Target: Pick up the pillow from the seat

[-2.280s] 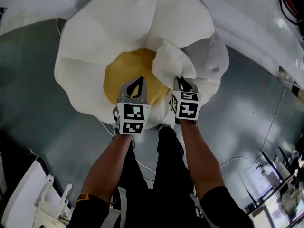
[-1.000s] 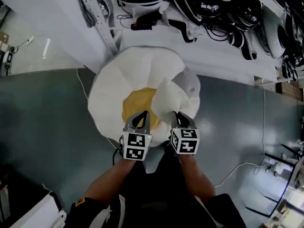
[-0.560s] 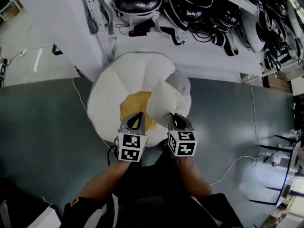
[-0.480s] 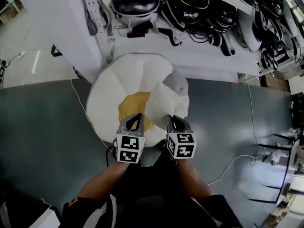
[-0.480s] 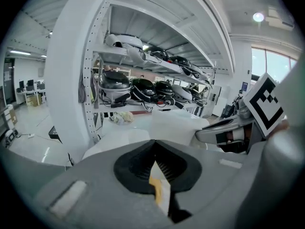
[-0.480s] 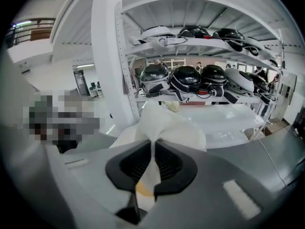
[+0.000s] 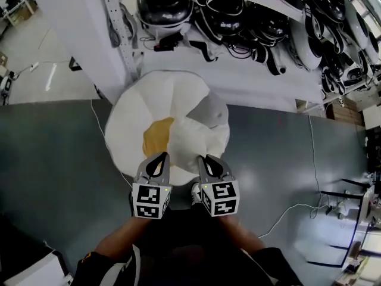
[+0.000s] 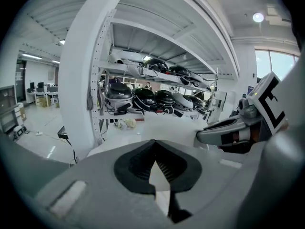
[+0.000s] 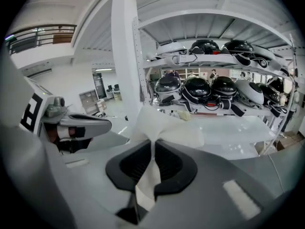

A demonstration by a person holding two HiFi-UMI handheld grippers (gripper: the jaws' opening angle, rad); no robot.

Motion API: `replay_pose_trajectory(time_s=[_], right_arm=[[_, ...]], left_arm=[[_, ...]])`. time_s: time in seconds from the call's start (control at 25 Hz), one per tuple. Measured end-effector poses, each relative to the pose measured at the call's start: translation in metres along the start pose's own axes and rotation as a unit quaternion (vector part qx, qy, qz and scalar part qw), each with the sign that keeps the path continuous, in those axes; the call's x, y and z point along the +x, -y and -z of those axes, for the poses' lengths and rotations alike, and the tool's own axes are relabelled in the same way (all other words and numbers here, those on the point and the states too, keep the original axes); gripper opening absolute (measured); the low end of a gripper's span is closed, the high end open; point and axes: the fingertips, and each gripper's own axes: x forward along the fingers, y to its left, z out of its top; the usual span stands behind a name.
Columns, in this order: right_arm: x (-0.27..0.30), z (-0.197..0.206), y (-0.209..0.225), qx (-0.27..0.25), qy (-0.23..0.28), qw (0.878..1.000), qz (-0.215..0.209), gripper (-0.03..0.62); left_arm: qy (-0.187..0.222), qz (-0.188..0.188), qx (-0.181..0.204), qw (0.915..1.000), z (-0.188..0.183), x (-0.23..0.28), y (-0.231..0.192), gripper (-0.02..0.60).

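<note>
The fingers [image 9: 174, 165] of the right gripper [image 9: 153, 144] are pressed together on a fold of the white pillow [image 7: 161, 97], and the cloth bunches out above their tips toward 12 o'clock. The fingers [image 8: 136, 165] of the left gripper [image 8: 153, 144] are also closed at the tips, and a narrow white strip of the same cloth shows between their dark pads. In the head view the two grippers stand side by side, near each other but apart, both at the 6 o'clock edge of the pillow. The pillow spreads from them toward 12 o'clock. It is round and puffy, with a yellow centre [image 7: 155, 137] just beyond the left fingers, and a raised white fold above the right ones. I cannot tell what the pillow rests on, because it covers everything under it. Each gripper carries a marker cube [image 7: 149, 200] at its rear, and behind the cubes the forearms [image 7: 122, 240] of the person go down to 6 o'clock. Around the pillow lies the grey floor [image 7: 53, 154], with a thin cable [image 7: 296, 207] at 4 o'clock. At 12 o'clock stand the white shelves [image 7: 250, 79] with dark helmets [image 7: 164, 5] and many cords, and a white post [image 7: 83, 34] is at 11 o'clock.
</note>
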Motion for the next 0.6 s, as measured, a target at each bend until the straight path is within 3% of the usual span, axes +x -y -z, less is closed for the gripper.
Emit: replay_pose_trajectory(time_s=[0.4, 0.6], right_arm=[[-0.063, 0.004, 0.05, -0.036, 0.023, 0.997, -0.064, 0.029], [-0.097, -0.003, 0.063, -0.053, 0.04, 0.994, -0.089, 0.029]], left_arm=[[0.031, -0.081, -0.021, 0.996, -0.01, -0.03, 0.084, 0.002], [0.042, -0.103, -0.028, 0.9934, -0.011, -0.043, 0.118, 0.002]])
